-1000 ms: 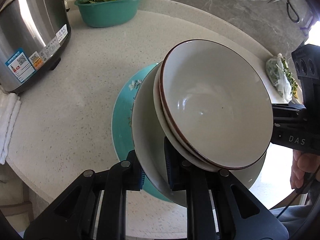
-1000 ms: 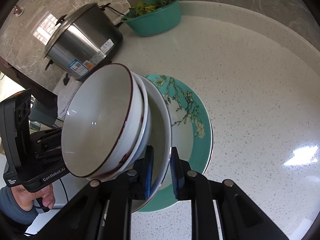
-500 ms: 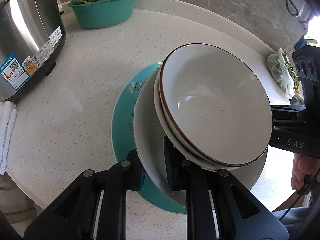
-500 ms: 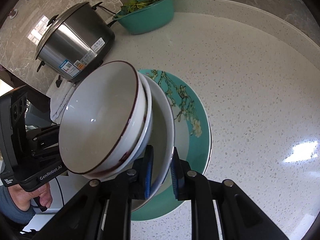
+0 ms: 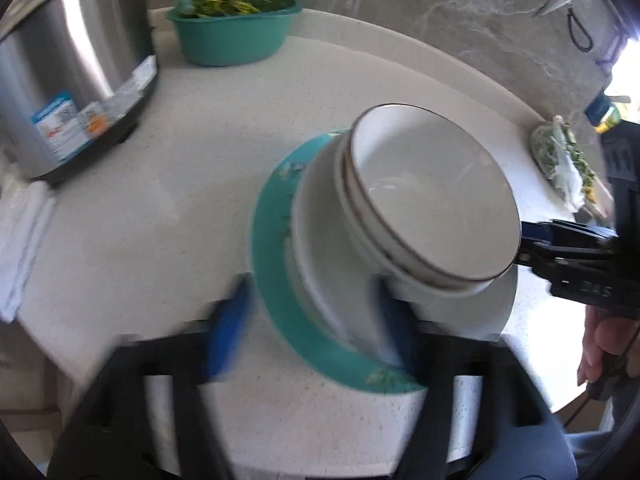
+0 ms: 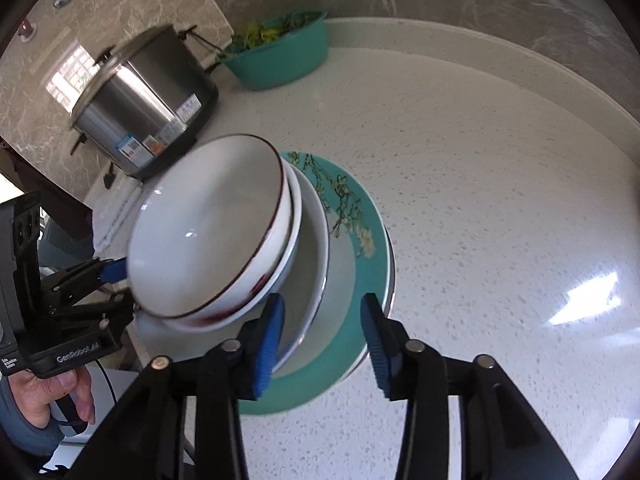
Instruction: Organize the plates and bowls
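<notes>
A stack stands on the speckled counter: a teal flowered plate (image 5: 272,240) (image 6: 374,276) at the bottom, a white deep plate (image 5: 320,272) (image 6: 316,260) on it, and two brown-rimmed white bowls (image 5: 432,200) (image 6: 204,232) nested on top, tilted. My left gripper (image 5: 310,332) is blurred and its jaws are opening wide, with the near rims of both plates between the blue pads and untouched. On the opposite side my right gripper (image 6: 323,344) is also opening, its pads standing off either side of the plates' rims.
A steel rice cooker (image 5: 68,80) (image 6: 144,96) stands at the left rear beside a teal basin of greens (image 5: 236,28) (image 6: 280,56). A folded white cloth (image 5: 24,240) lies at the left edge. A bag of greens (image 5: 564,160) sits at the right edge.
Both grippers were shut on the white plate's rim; now their jaws have spread and let it go. Both have drawn back slightly from the stack.
</notes>
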Demonstrator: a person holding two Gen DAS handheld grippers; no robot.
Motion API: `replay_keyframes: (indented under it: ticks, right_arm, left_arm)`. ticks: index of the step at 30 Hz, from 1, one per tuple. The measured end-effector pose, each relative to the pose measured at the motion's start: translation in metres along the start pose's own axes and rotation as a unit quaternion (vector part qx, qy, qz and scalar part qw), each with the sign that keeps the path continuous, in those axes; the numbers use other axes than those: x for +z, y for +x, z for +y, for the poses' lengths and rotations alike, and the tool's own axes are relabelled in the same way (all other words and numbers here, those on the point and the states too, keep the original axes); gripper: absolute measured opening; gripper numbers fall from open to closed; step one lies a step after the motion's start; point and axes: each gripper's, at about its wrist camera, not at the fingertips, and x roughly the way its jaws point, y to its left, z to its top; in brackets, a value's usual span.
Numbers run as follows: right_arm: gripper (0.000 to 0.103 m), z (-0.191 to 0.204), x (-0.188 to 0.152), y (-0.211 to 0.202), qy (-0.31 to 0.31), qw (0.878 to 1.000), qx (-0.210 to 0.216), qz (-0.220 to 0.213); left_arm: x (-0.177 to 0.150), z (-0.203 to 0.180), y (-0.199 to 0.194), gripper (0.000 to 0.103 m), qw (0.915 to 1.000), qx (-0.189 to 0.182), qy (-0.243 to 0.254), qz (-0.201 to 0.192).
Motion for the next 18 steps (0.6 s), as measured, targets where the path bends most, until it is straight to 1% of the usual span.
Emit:
replay_keyframes:
  ticks: [1,2,3,6,10,11,13,14,16,18]
  right_arm:
    - [0.054,0.0,-0.002,-0.005,0.0,1.0,-0.002,-0.004]
    - [0.06,0.0,-0.004,-0.011,0.001,1.0,-0.002,-0.009]
    - [0.07,-0.001,-0.007,-0.018,0.004,1.0,0.006,-0.017]
    - [0.08,0.0,-0.013,-0.04,0.009,0.999,0.016,-0.033]
    - [0.096,0.006,-0.019,-0.071,0.005,0.998,0.021,-0.059]
    - [0.103,0.009,-0.022,-0.082,0.003,0.997,0.02,-0.068]
    - [0.103,0.013,-0.027,-0.098,0.002,0.996,0.016,-0.085]
    - [0.103,0.014,-0.031,-0.106,0.002,0.996,0.016,-0.091]
    - [0.103,0.018,-0.039,-0.123,0.0,0.995,0.011,-0.099]
    - [0.103,0.024,-0.046,-0.137,-0.005,0.994,0.0,-0.108]
  left_arm:
    - [-0.002,0.0,-0.005,0.103,1.0,-0.005,-0.005,-0.002]
    - [-0.005,0.001,-0.014,0.103,0.9998,-0.014,-0.011,-0.013]
    - [-0.006,0.002,-0.022,0.103,0.9996,-0.011,-0.014,-0.021]
    - [-0.009,-0.004,-0.049,0.103,0.9987,-0.005,-0.022,-0.045]
    - [-0.017,-0.028,-0.087,0.103,0.9954,0.026,-0.003,-0.092]
    - [-0.019,-0.035,-0.096,0.103,0.9943,0.031,0.001,-0.102]
    - [-0.024,-0.049,-0.112,0.103,0.9935,0.044,0.007,-0.105]
    - [-0.026,-0.056,-0.119,0.103,0.9928,0.06,0.009,-0.103]
    - [-0.034,-0.069,-0.134,0.103,0.9895,0.103,0.001,-0.101]
    - [-0.039,-0.073,-0.146,0.103,0.9851,0.147,-0.026,-0.086]
